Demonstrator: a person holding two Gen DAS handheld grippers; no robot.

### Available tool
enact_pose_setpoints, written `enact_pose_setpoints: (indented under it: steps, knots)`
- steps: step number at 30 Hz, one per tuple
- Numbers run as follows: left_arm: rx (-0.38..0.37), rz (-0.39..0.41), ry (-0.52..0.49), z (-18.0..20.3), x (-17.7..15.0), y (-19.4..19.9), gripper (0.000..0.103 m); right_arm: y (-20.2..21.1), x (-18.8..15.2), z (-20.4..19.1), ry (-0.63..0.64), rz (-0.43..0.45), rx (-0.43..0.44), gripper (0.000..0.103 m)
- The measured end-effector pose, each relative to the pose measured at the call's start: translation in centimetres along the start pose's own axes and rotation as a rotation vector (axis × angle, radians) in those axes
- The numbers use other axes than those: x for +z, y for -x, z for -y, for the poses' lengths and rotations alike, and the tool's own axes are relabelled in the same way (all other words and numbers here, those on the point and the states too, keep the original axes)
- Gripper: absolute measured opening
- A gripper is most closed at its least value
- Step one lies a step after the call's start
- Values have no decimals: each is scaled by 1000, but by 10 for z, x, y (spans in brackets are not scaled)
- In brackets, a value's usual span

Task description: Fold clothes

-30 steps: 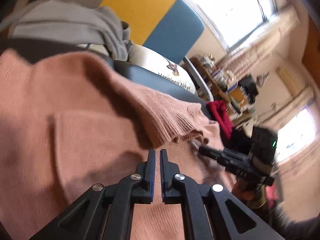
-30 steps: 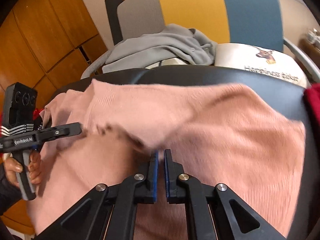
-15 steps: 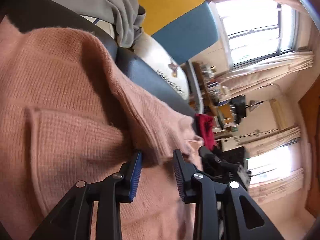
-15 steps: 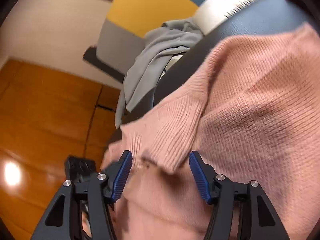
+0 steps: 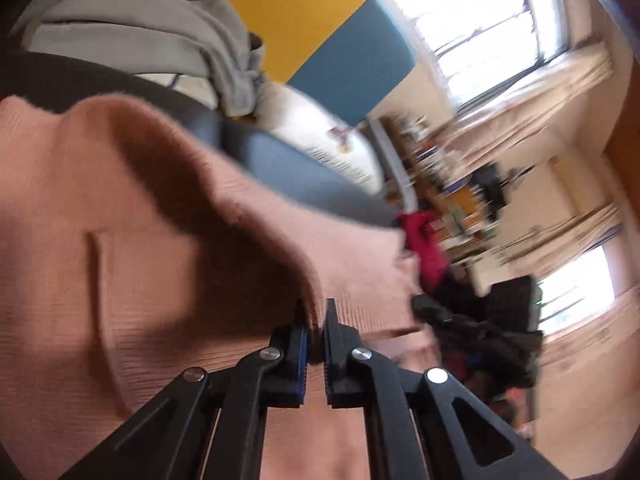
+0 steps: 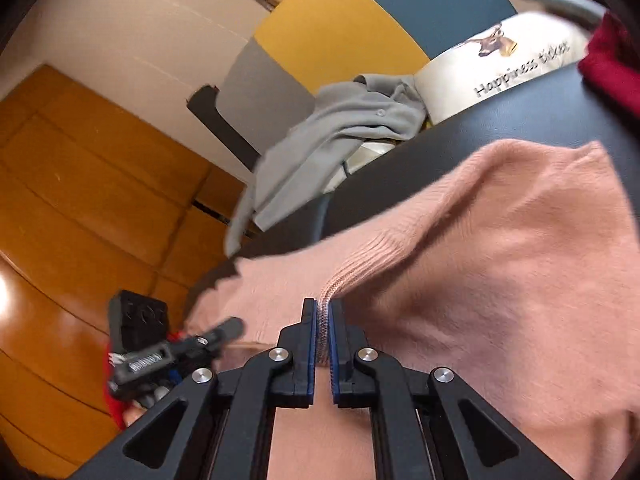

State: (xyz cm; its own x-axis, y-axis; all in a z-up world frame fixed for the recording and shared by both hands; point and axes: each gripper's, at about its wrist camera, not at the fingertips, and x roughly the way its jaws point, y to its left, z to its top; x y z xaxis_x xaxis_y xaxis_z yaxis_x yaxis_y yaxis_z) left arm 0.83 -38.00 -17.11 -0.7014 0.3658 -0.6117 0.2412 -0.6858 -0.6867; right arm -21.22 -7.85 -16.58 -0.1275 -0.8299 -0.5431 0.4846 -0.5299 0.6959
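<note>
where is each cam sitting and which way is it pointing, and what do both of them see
Left wrist: rides on the left gripper, looking forward and down along its fingers at the pink sweater; its jaws, just closed, pinch a fold; the right gripper shows blurred on the right.
Right wrist: rides on the right gripper, looking down the sweater's ribbed edge, jaws just closed on it; the left gripper and a hand show lower left.
Shared: the sweater, grey garment, white printed cushion, yellow and blue chair back.

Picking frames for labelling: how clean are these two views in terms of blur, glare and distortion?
Left wrist view: motion blur smears the room, windows blown out, pink sweater soft and part shadowed. Right wrist view: sharper, cushion lettering legible, slight blur on grey garment, glare on wood panels. Both fisheye-curved.
</note>
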Motion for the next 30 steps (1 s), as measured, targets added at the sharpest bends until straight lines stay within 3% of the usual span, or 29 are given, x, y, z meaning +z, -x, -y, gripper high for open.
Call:
enact_pose_setpoints:
  steps: [3, 6, 9, 13, 14, 16, 18, 21, 23, 25, 27, 30]
  knots:
    - [37, -51, 26, -9, -10, -17, 5, -14, -8, 14, 4, -50, -85, 6]
    - [57, -37, 38, -12, -21, -15, 7, -20, -18, 23, 3, -82, -135, 6]
    - [64, 17, 55, -12, -22, 1, 10, -15, -19, 13, 55, -78, -190, 10]
    - [30, 141, 45, -3, -4, 27, 17, 4, -12, -26, 212, 26, -251, 11]
    - [32, 167, 31, 1, 3, 31, 17, 6, -12, -35, 246, 35, -243, 15]
    - [76, 186, 5, 4, 20, 32, 18, -6, -7, -54, 318, 22, -256, 34]
    - [135, 194, -4, 3, 41, 30, 18, -26, -6, -62, 347, -10, -266, 35]
    - [266, 211, 89, -27, 62, 26, 17, -51, -6, -61, 343, -48, -294, 35]
    - [268, 222, 142, -53, 69, 27, 17, -64, -10, -53, 330, -67, -307, 36]
    - [292, 212, 127, -65, 67, 22, 15, -73, -20, -40, 329, -74, -313, 38]
    - [312, 205, 109, -79, 66, 18, 6, -71, -29, -35, 365, -16, -285, 39]
    - [249, 236, 139, -92, 62, 20, 3, -66, -30, -29, 338, -5, -249, 39]
